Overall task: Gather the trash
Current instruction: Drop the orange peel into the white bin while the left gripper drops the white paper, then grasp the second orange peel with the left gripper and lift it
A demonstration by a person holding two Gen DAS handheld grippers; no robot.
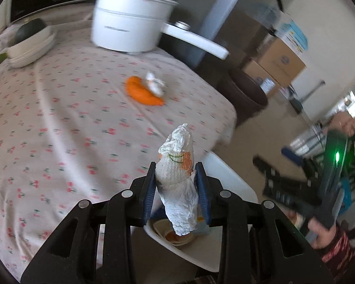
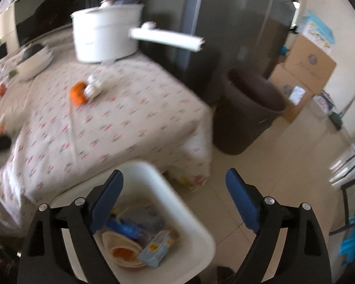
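1. A table under a cherry-print cloth (image 1: 59,118) carries a white pot (image 1: 130,21), stacked bowls (image 1: 30,45), and orange peel (image 1: 143,92) beside a paper scrap.
2. The left gripper (image 1: 176,177) pinches a crumpled wrapper (image 1: 177,172) above the white bin (image 2: 177,203) (already holding trash).
3. The right gripper (image 2: 175,201) hangs with its jaws spread wide, near a brown bin (image 2: 248,108) on the tiled floor.

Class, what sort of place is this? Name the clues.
Probably a home kitchen or dining area: a cooking pot on a table with a flowery cloth, a white trash bin, and stacked cardboard boxes.
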